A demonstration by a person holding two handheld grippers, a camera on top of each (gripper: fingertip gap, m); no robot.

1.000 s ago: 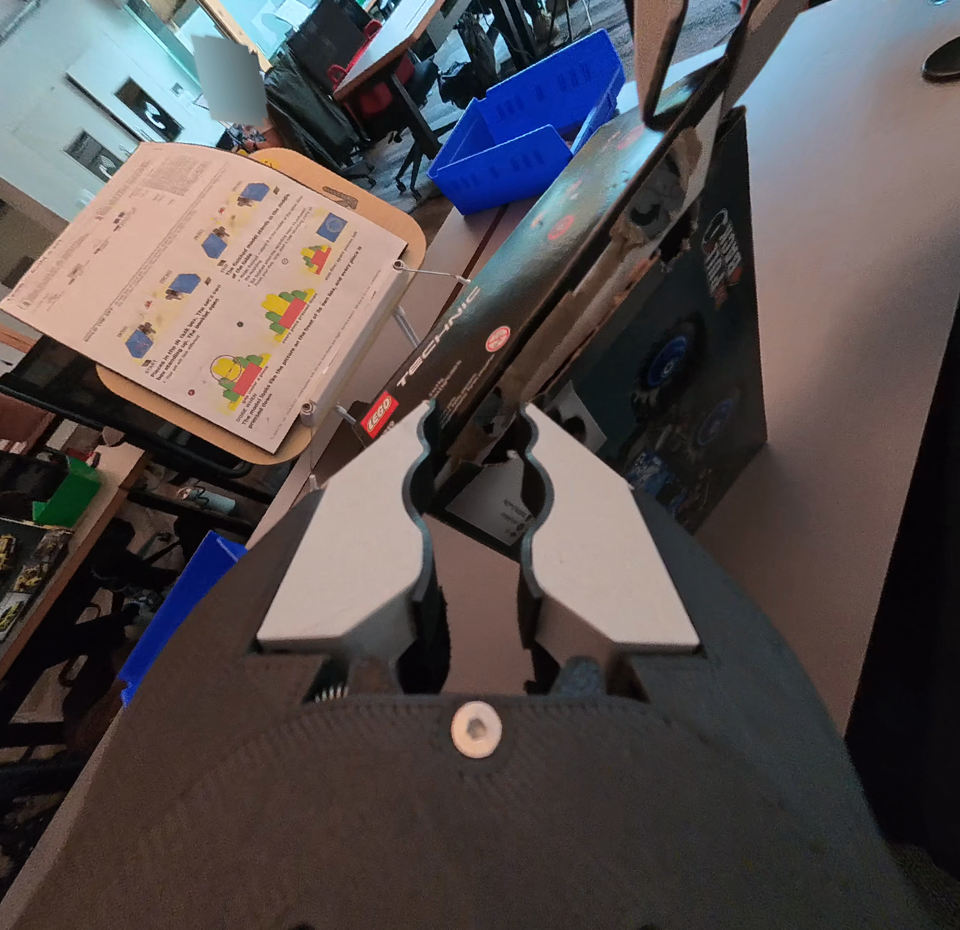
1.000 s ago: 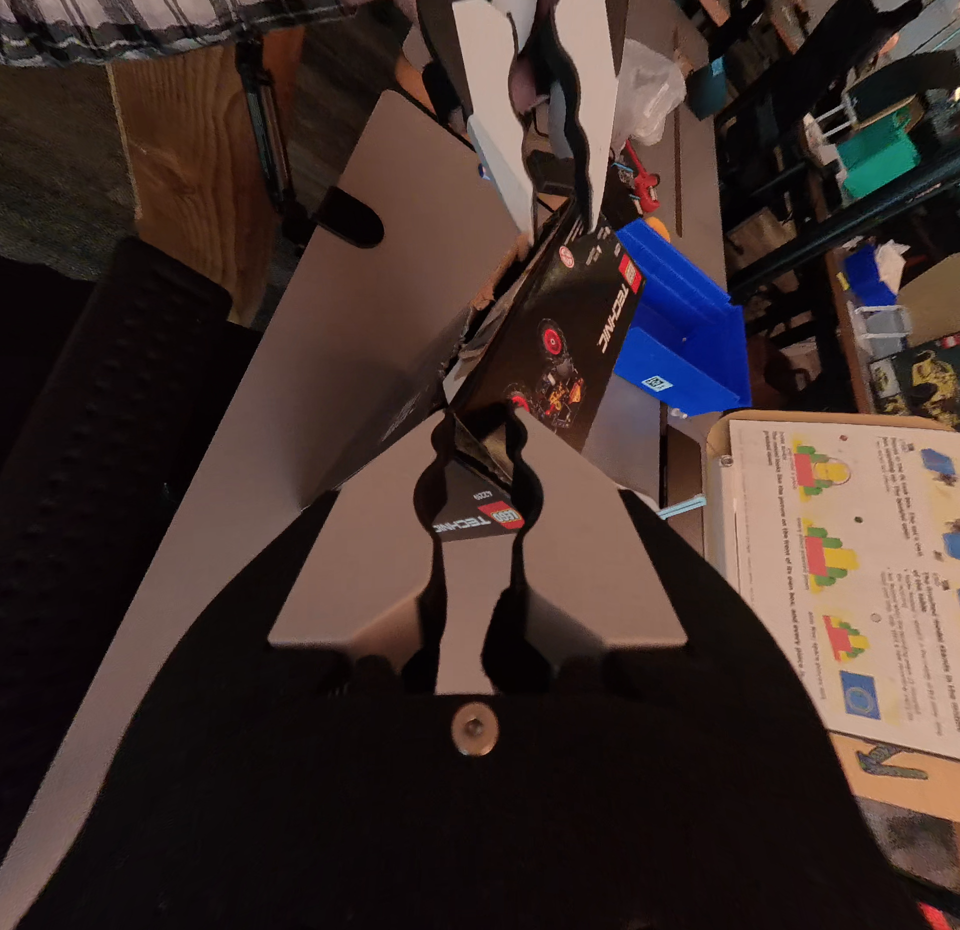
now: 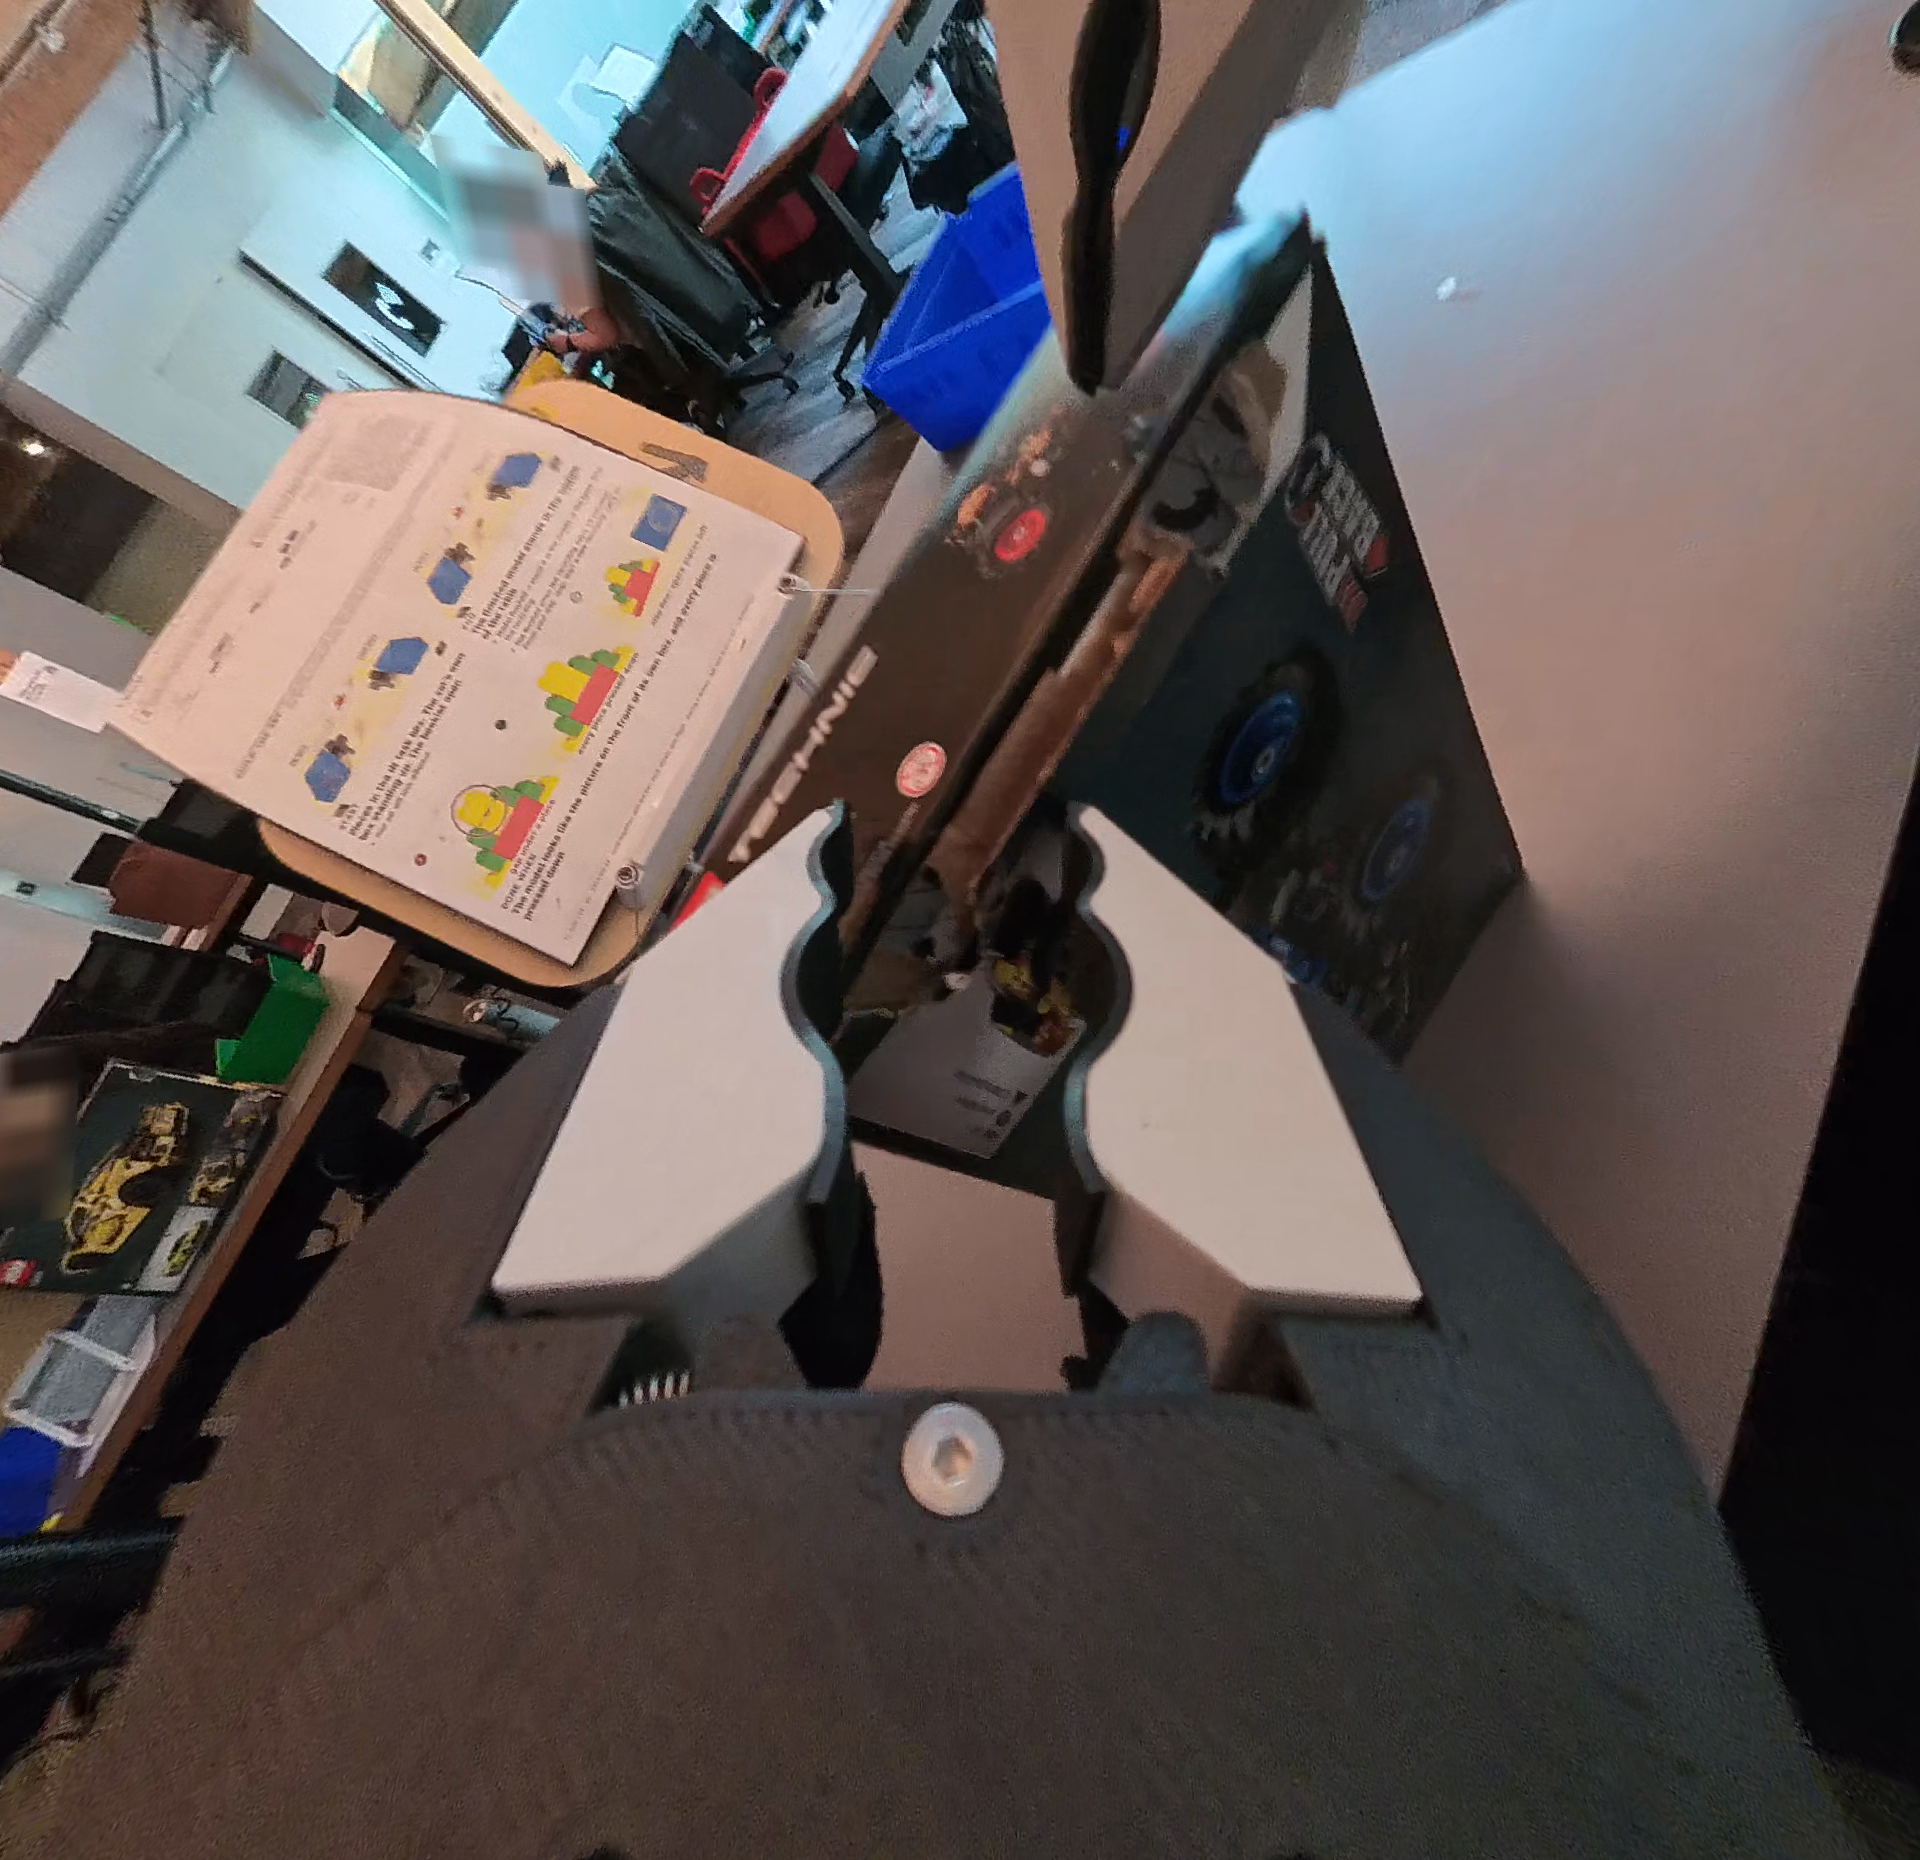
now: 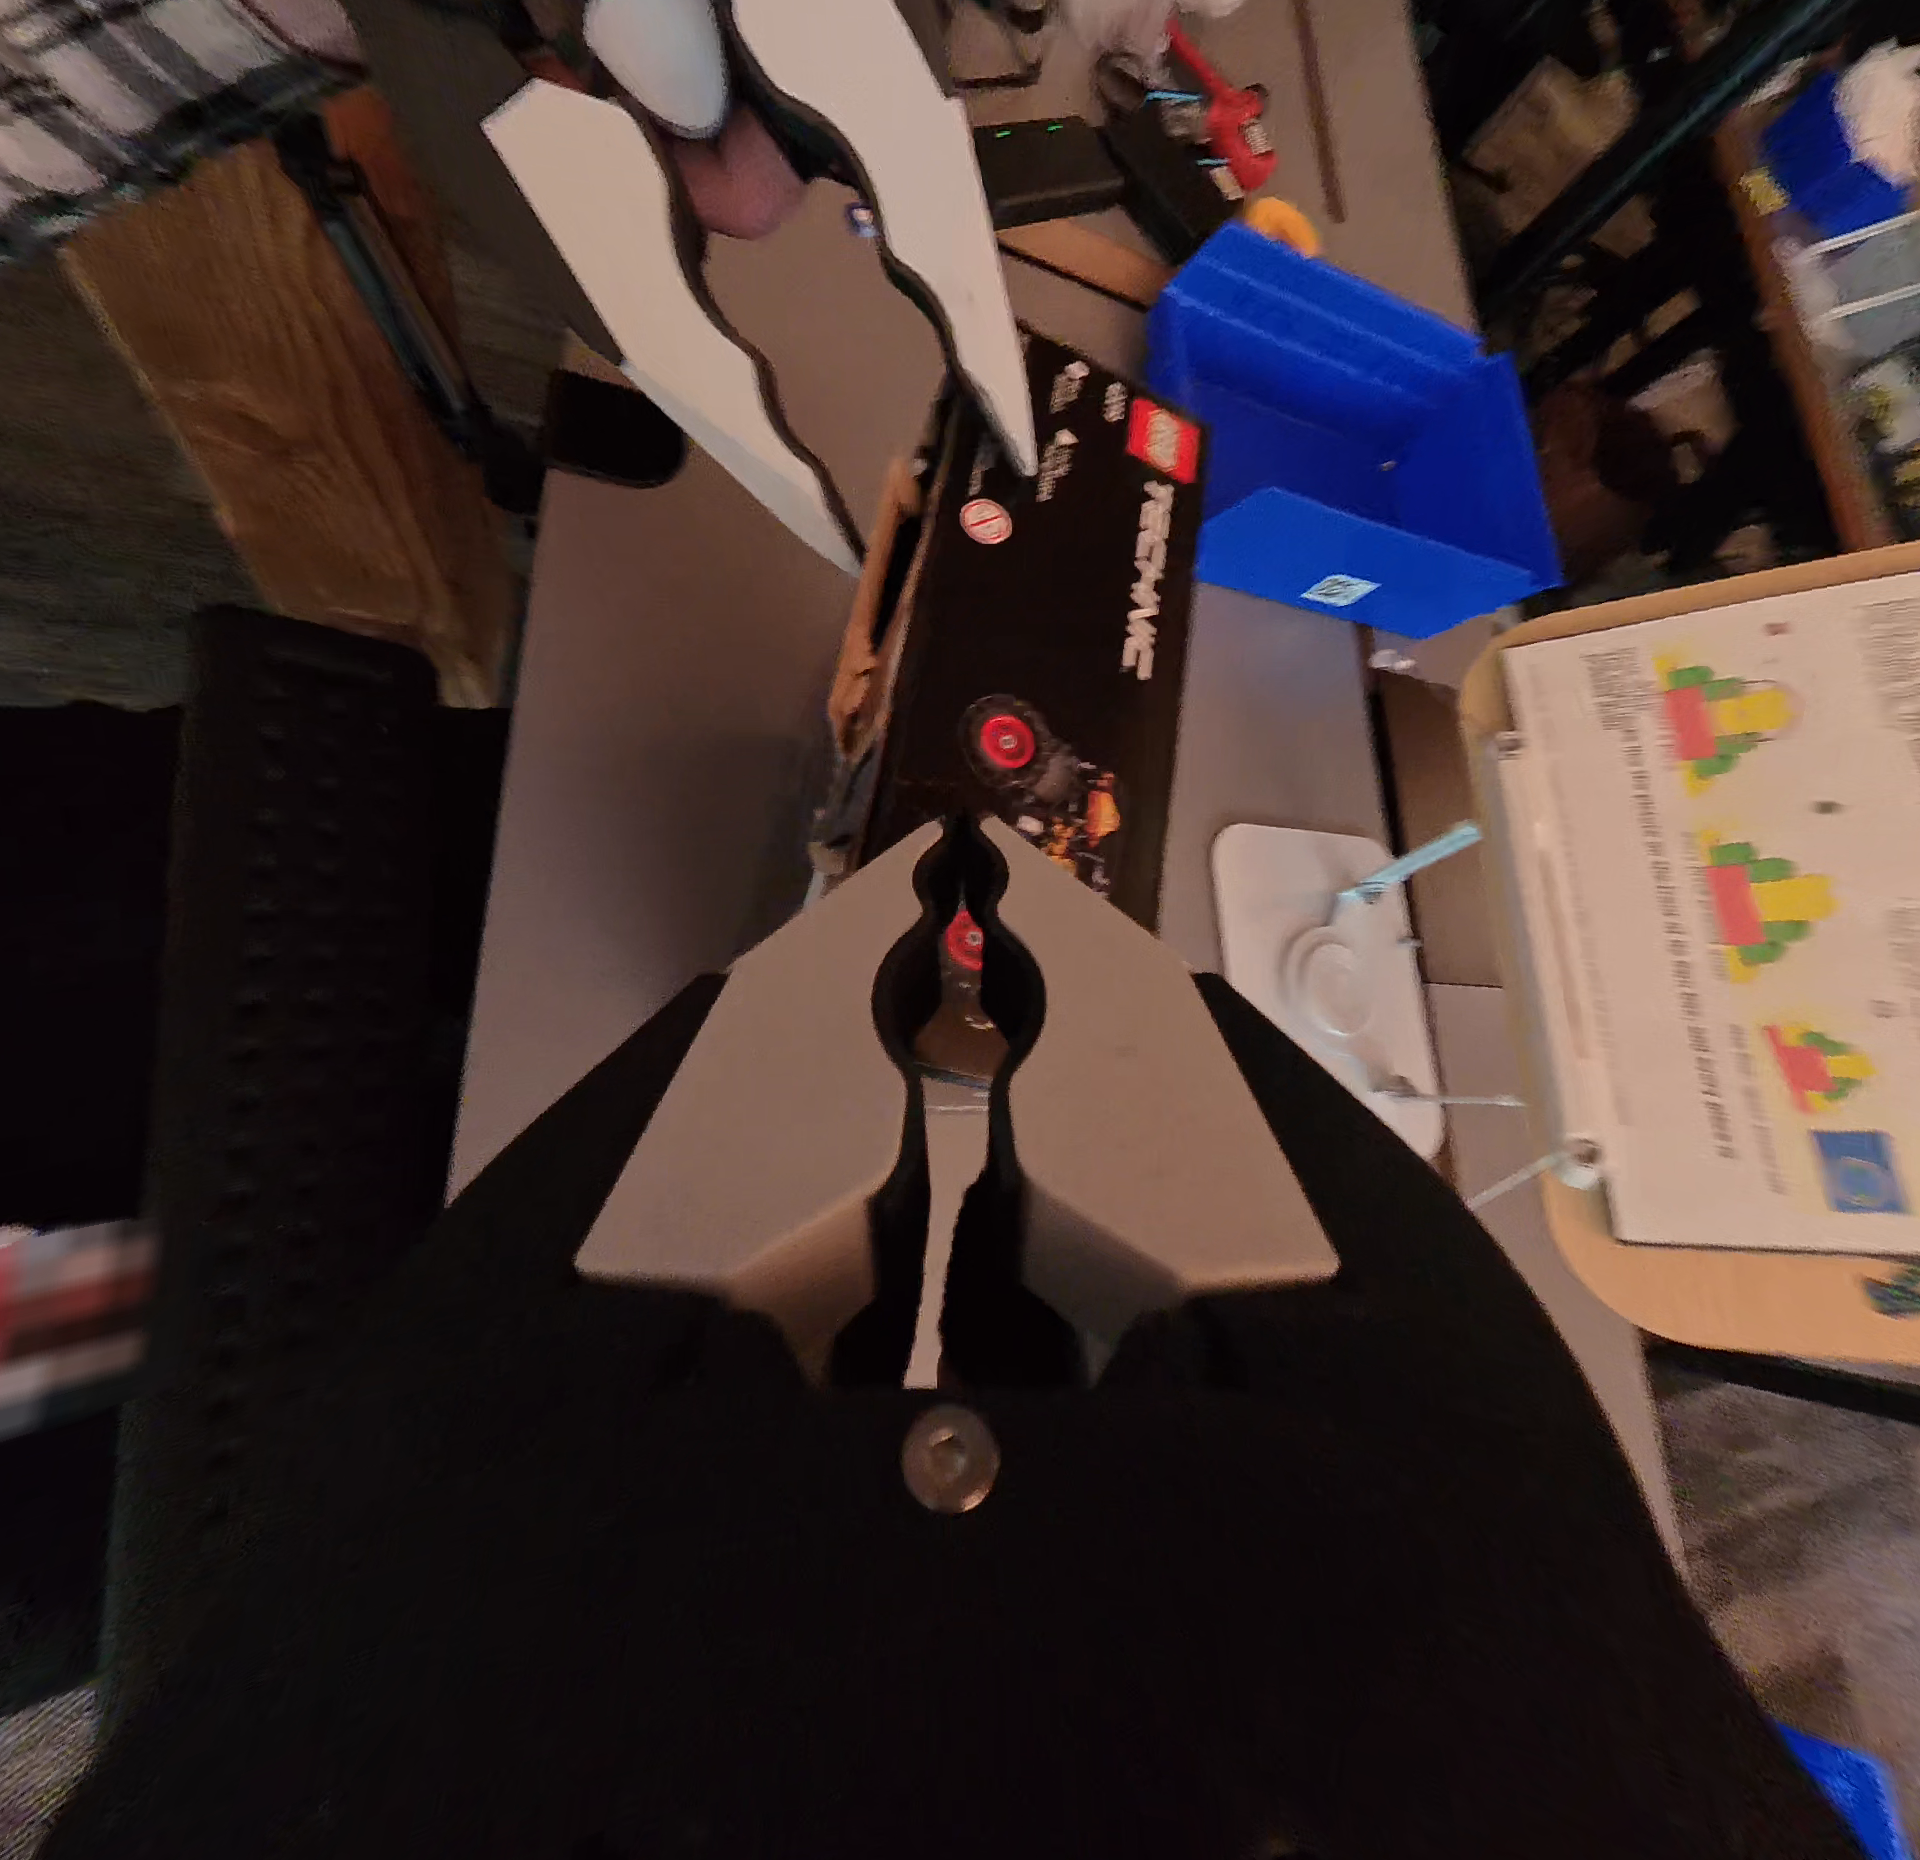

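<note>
Tongs, left (image 3: 956,875): fingers stand apart, with the near end of a black toy-set box (image 3: 997,605) between them. The box's torn brown cardboard edge lies in the gap; whether the fingers touch it cannot be told. In the right wrist view the same left tongs (image 4: 940,517) come down from the top, spread wide, one fingertip on the box's top face, the other off its left edge.

Tongs, right (image 4: 961,834): fingertips nearly together, pinched on a thin flap at the near end of the box (image 4: 1039,667). In the left wrist view the right tongs (image 3: 1091,376) reach in from above, tips closed at the box's far top edge.

Box: lies long-side toward both cameras on the grey surface (image 4: 644,688), tilted in the left view, its lid side partly lifted off the printed body.

Surroundings: blue bin (image 4: 1351,460) just beyond the box, on the same surface. Printed instruction sheet (image 4: 1714,927) with coloured brick figures on a tan board, to the right in the right view, to the left in the left view (image 3: 468,667). White flat stand base (image 4: 1309,958) beside the box. Motion blur in both views.
</note>
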